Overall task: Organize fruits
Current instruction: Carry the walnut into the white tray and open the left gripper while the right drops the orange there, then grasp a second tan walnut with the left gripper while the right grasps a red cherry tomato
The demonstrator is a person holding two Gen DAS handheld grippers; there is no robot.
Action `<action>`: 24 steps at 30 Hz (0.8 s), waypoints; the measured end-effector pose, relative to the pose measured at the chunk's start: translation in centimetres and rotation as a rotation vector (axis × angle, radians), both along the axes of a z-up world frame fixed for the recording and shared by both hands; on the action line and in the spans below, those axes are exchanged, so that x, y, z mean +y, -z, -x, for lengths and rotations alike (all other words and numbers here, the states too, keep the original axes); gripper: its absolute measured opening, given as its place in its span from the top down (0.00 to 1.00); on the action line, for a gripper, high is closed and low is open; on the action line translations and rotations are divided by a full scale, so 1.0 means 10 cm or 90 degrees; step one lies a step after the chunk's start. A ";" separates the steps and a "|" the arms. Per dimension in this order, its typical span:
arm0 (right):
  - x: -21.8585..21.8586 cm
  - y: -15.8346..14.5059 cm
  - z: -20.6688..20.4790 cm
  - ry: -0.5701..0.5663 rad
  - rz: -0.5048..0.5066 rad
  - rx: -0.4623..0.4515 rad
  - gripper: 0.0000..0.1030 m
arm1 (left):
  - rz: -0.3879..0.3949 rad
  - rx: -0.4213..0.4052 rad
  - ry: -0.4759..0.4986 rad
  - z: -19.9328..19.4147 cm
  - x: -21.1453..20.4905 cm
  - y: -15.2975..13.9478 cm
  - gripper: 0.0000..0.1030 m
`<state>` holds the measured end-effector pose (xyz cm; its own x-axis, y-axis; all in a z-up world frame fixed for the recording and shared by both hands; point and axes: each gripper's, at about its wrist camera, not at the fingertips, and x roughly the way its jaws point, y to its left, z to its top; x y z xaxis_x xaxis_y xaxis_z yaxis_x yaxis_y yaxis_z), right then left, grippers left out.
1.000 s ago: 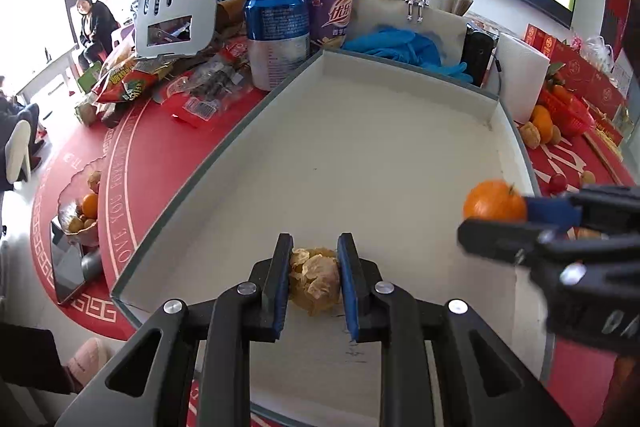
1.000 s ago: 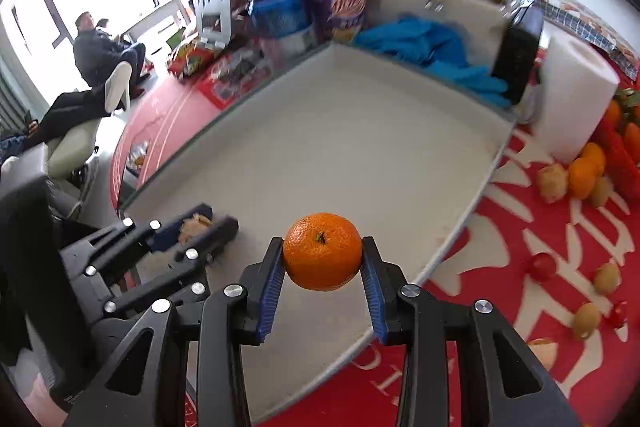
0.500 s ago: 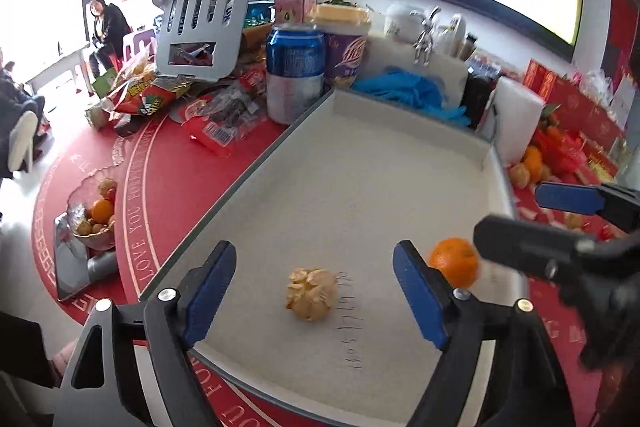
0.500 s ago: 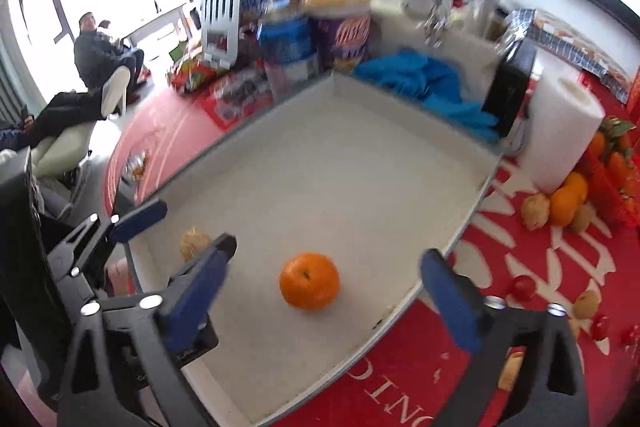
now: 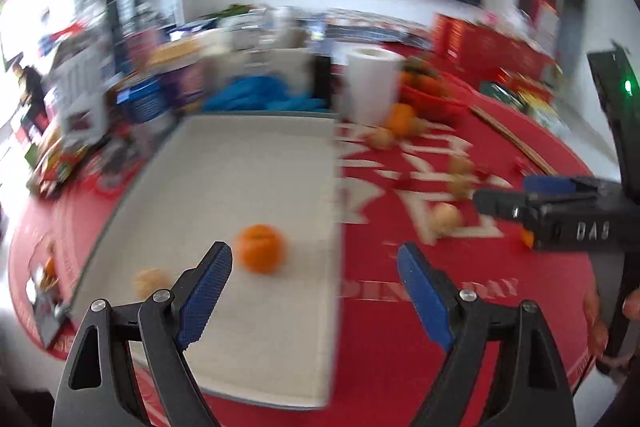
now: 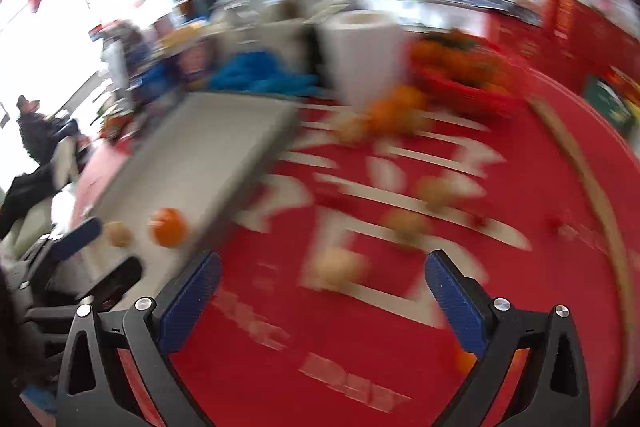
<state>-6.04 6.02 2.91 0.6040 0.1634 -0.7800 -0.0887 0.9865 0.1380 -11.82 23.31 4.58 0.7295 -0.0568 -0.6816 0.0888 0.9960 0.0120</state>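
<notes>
- Readable writing: white letters "DAS" on the side of my right gripper (image 5: 500, 197) as seen from the left cam; on the red tablecloth (image 5: 400, 327) big white lettering, I make out "DIN" and "DAY" (rest smeared by blur).
- My left gripper (image 5: 316, 287): released, jaws wide, nothing between the blue pads. Its jaws have just been opening; 1 s ago they pinched the walnut.
- My right gripper (image 6: 322, 291): also let go, jaws spread wide, nothing gripped. It has just been opening too; 1 s ago it clamped the orange.
- Orange (image 5: 260, 247): 1, lying inside the white tray (image 5: 248, 167), near its front edge, just ahead of my left finger.
- Walnut (image 5: 150, 281): 1, also in the tray, left of the orange, apart from it.
- Loose fruit on the cloth right of the tray: approx. 4 tan walnut-like pieces (image 6: 340, 265) and a few small red ones (too blurred for a firm count).
- Paper towel roll (image 5: 374, 87): 1, upright behind the tray's far right corner, w/ an orange pile in a red basket (image 6: 460, 67) beside it.
- Blue gloves (image 5: 260, 99): bunched at the tray's far edge.
- Change vs. earlier frames: both cams now face the cloth right of the tray, not the tray's middle.
</notes>
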 end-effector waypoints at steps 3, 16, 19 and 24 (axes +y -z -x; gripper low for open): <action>-0.43 -0.05 0.21 0.064 0.014 -0.022 0.01 | -0.018 0.011 0.044 -0.06 -0.34 0.05 0.15; -1.03 0.40 0.64 0.122 0.072 0.030 0.01 | -0.047 0.080 0.024 -0.65 -1.03 0.44 0.15; -0.93 0.42 0.61 0.105 0.101 0.021 0.01 | -0.035 0.092 0.011 -0.75 -1.00 0.53 0.14; -0.86 0.46 0.53 0.088 0.119 0.018 0.01 | 0.010 0.115 -0.012 -0.82 -0.87 0.58 0.01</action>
<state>-11.36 -2.58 -1.71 0.5886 -0.0675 -0.8056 0.0500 0.9976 -0.0470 -3.62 14.62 -1.24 0.5968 -0.0564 -0.8004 0.0697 0.9974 -0.0183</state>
